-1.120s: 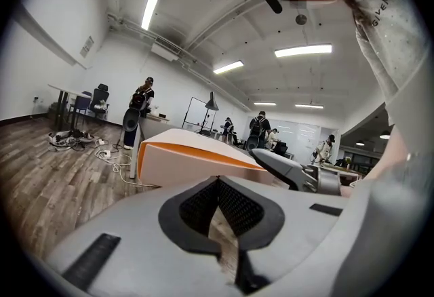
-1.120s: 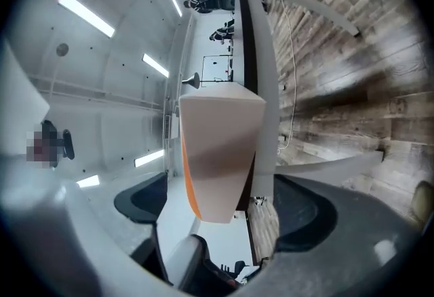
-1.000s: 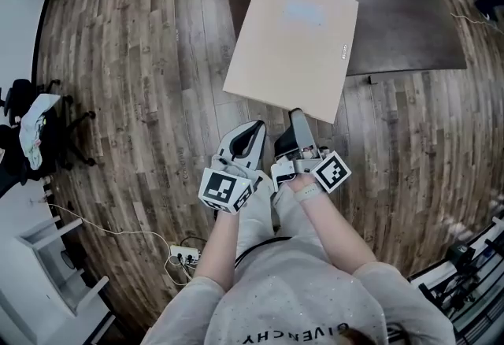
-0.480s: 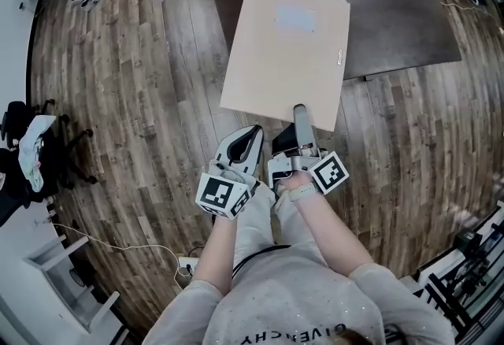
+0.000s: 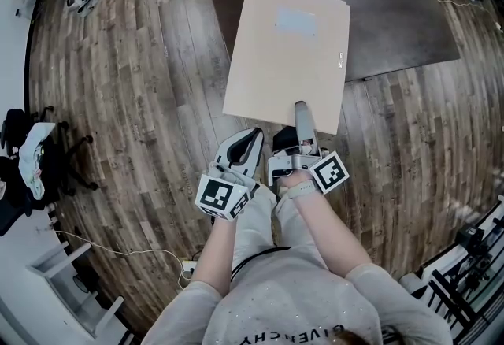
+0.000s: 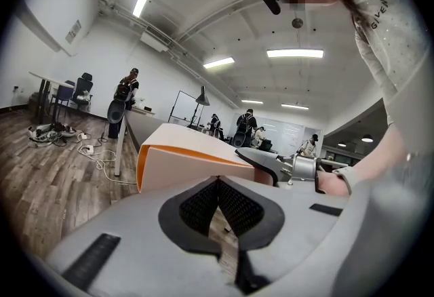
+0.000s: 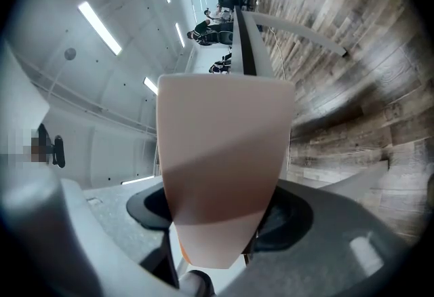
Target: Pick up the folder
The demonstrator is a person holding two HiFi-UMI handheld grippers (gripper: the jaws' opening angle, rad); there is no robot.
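Right gripper [image 5: 301, 109] jaws just narrowed onto folder [image 5: 287, 52] near edge, apparently pinching it | folder juts past dark table [image 5: 394, 12] | left gripper [image 5: 257, 135] clenched, empty, alongside

Your two forearms reach out side by side, wrists close together. Your right claw [image 5: 301, 111] points level, and its jaws have just been closing with the near edge of the folder [image 5: 287, 52] between them, pads now pressing on it. Your left claw [image 5: 252, 137] sits just beside it, tipped slightly down, jaws together on nothing.
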